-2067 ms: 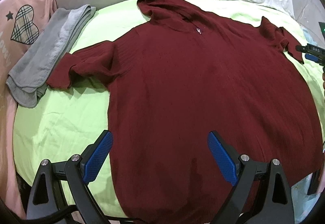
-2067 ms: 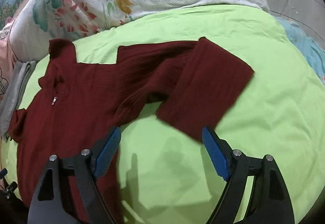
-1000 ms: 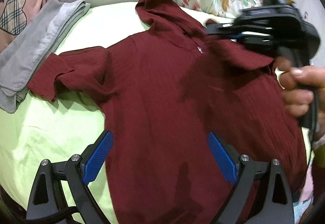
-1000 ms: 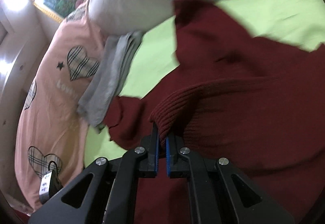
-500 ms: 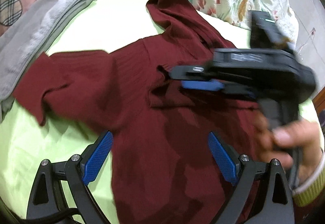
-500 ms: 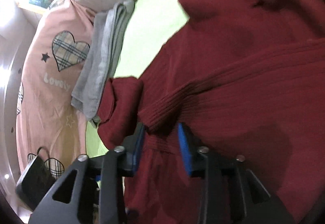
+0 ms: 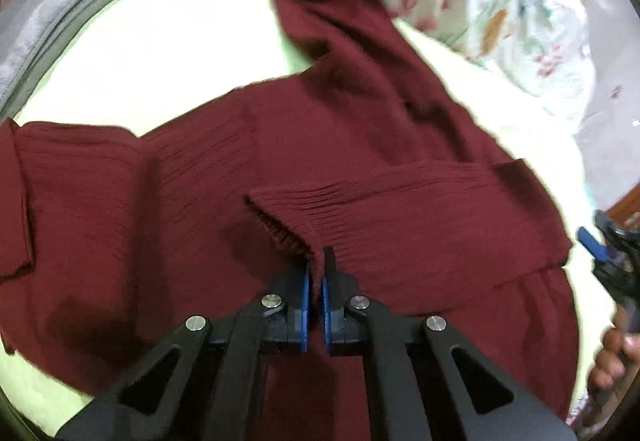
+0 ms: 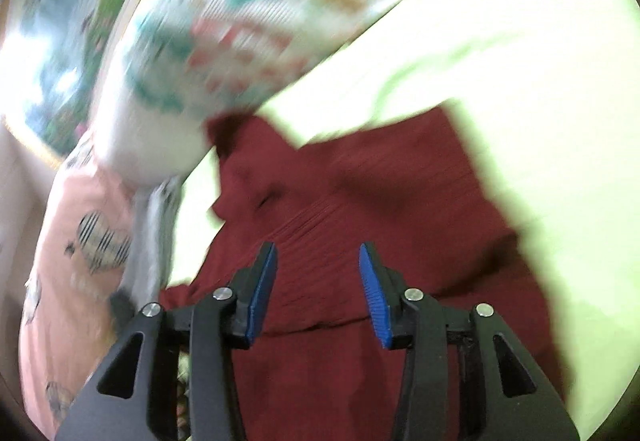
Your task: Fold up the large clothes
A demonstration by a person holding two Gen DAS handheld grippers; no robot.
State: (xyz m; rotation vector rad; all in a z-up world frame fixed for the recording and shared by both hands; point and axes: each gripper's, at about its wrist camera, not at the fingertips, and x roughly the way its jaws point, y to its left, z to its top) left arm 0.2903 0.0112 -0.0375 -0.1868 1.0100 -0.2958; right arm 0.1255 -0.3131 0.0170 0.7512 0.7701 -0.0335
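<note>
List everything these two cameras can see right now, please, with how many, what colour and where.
Sweater: one, dark red, spread on the bed, one sleeve folded across its body.
Sleeve cuff: one, dark red, ribbed, lying on the sweater's middle.
Bedsheet: one, light green, under the sweater.
Folded cloth: one, grey, at the bed's far left edge.
Floral pillow: one, white with teal and red flowers, at the head of the bed.
Pink fabric: one, with checked hearts, beside the grey cloth.
Left gripper: black with blue pads, shut on the sleeve cuff.
Right gripper: black with blue pads, open above the sweater, jaws just opening.
Person's hand: one, at the right edge, holding the right gripper.
</note>
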